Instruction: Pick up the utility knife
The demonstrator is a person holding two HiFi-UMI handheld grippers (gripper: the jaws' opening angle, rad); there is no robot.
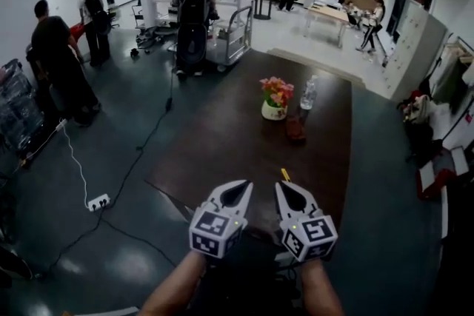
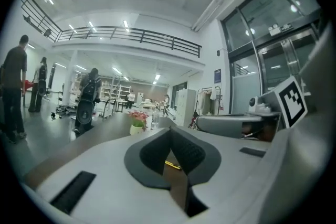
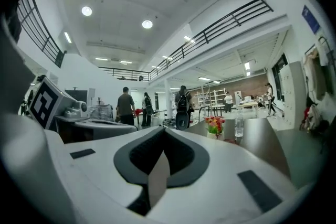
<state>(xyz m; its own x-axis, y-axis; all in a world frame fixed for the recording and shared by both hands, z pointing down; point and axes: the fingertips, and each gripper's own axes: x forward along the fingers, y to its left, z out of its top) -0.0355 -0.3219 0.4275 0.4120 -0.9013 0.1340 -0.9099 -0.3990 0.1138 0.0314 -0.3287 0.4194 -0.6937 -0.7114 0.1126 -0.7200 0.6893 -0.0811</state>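
**Both grippers closed and empty, knife just ahead of the right tips**

The left gripper (image 1: 238, 186) and the right gripper (image 1: 284, 187) hover side by side over the near edge of the dark table (image 1: 215, 144), each pointing away from the person. In each gripper view the two dark pads meet at the tips, so both pairs of fingers are pressed together with nothing held between them.

The utility knife (image 1: 285, 175), a slim yellow piece, lies flat on the table just beyond the right gripper's fingertips and slightly to the right of the left gripper's. In the left gripper view it shows as a yellow streak through the slot under the joined tips. I cannot tell whether the right tips touch it.

Well ahead of both grippers, toward the far end of the table, stand a pot of flowers (image 1: 275, 100) and a water bottle (image 1: 309, 94), with a dark reddish object (image 1: 295, 129) just nearer.
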